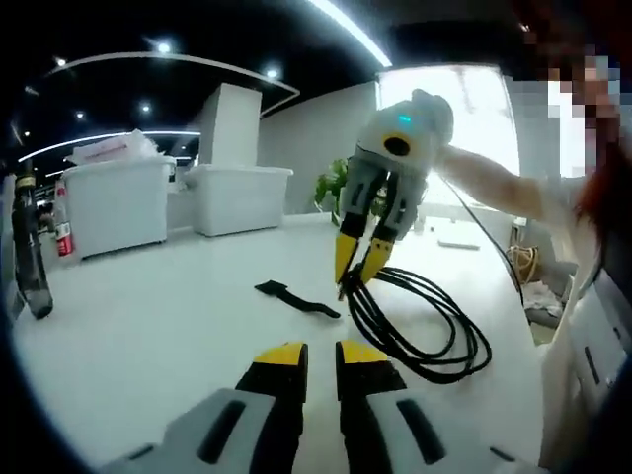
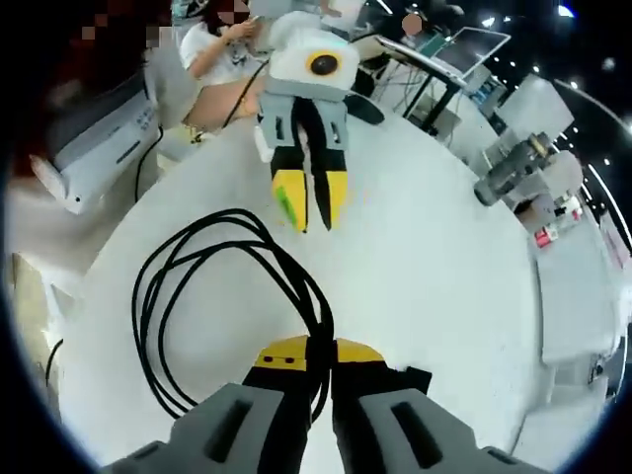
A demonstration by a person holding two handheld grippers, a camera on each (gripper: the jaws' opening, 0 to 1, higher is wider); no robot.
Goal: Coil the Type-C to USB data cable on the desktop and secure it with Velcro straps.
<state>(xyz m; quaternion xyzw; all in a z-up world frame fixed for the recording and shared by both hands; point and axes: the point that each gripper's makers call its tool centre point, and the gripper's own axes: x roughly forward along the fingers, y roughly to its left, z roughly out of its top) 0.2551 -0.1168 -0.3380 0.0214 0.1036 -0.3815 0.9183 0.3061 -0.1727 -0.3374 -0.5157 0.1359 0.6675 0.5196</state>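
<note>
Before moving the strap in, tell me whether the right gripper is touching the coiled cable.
Touching. In the right gripper view, the right gripper has its jaws closed on the black cable strands; the left gripper view shows the same pinch at its tips.

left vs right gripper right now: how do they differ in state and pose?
The right gripper is shut on the coiled black cable, pinching its gathered end; the left gripper holds nothing, jaws slightly parted. The right gripper reaches down to the white table at the cable; the left gripper hangs back, clear of the cable and the black Velcro strap. Both have yellow-tipped black jaws.
</note>
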